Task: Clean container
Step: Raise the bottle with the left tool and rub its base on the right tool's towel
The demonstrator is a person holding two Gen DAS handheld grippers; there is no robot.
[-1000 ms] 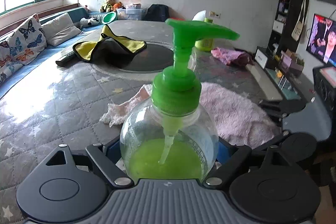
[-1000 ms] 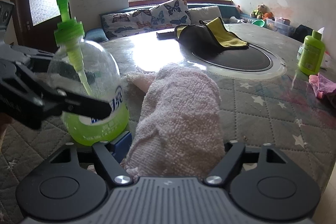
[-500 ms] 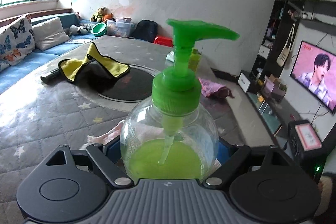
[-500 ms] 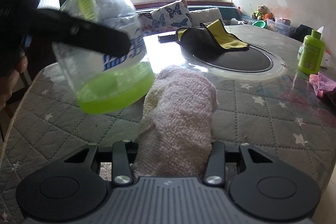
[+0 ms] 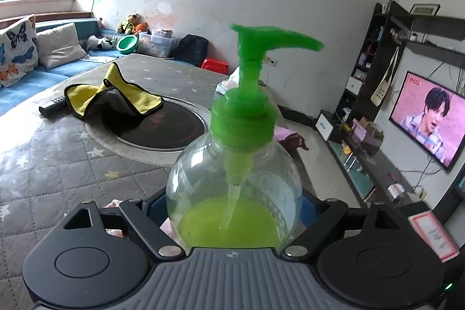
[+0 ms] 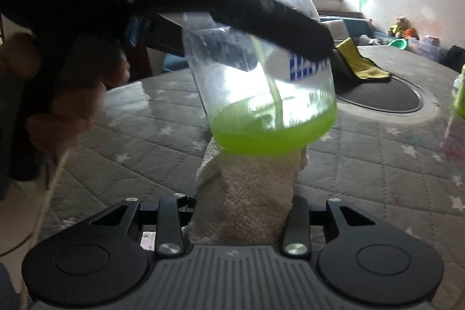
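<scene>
The clear round plastic pump bottle (image 5: pixel 235 188) with green liquid (about a third full) is clamped by the left tool (image 5: pixel 232 211) at the lower centre of the frame, above the grey quilted surface (image 5: pixel 58 164). The pale pink terry towel (image 6: pixel 247 193) is pinched by the closing right tool (image 6: pixel 237 219), its top touching the bottle's base.
</scene>
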